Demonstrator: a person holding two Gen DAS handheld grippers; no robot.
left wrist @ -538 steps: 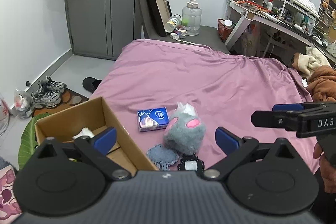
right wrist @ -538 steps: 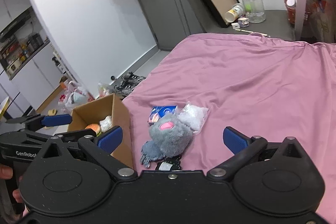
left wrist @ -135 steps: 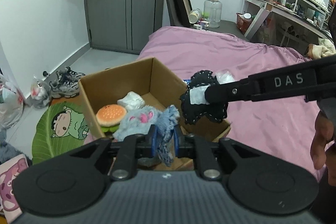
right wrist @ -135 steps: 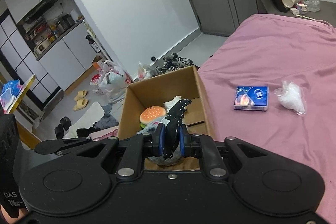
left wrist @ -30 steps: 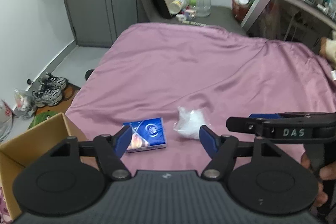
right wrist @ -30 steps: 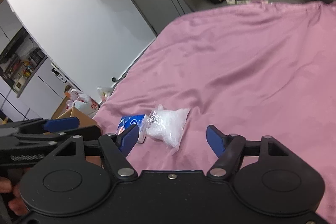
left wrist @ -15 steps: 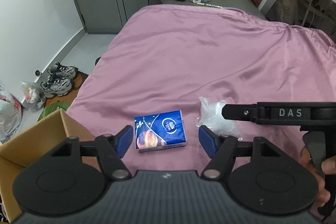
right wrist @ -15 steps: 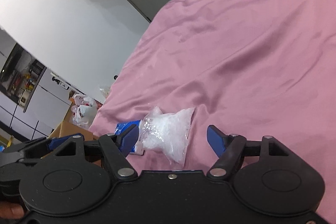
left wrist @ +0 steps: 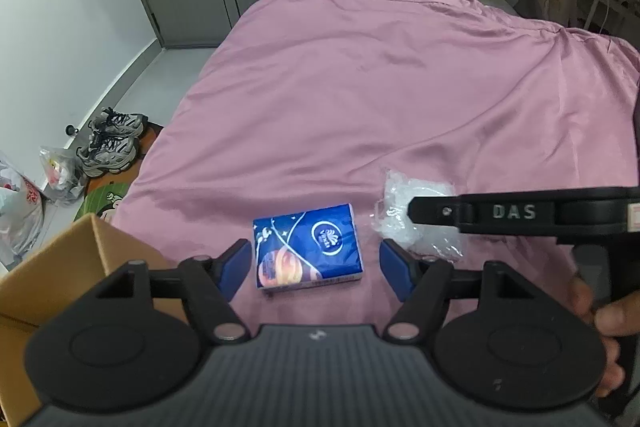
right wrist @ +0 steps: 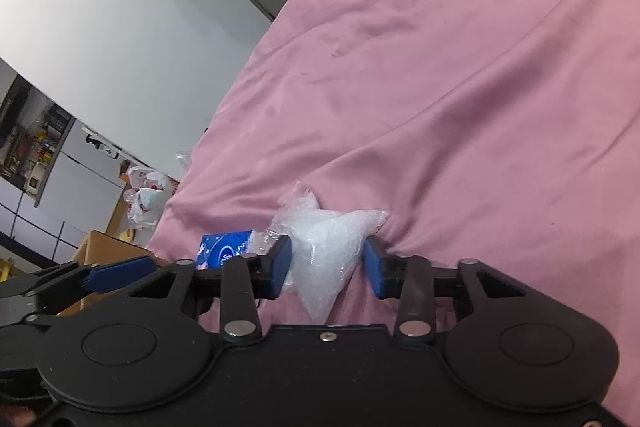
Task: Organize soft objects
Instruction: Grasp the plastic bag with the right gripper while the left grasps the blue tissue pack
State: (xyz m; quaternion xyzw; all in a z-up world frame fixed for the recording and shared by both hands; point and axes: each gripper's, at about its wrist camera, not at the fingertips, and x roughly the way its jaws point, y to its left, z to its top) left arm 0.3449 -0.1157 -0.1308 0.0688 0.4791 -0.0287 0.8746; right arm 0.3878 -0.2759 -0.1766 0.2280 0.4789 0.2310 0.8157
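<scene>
Clear plastic bag (right wrist: 326, 251) on the pink bed (right wrist: 460, 75) sits pinched between the right tongs (right wrist: 326, 265), which have just been closing. The left tongs (left wrist: 316, 263) stand apart around the tissue pack (left wrist: 308, 249). Next, probably: clamp the pack, carry both to the box (left wrist: 52, 267).

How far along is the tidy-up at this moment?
Looks done: only two items remain on the pink bedspread. In hand: the right tongs have just been closing, and now pinch the clear plastic bag. The left tongs stand open around the blue tissue pack, not gripping. Left: both must go into the cardboard box.
</scene>
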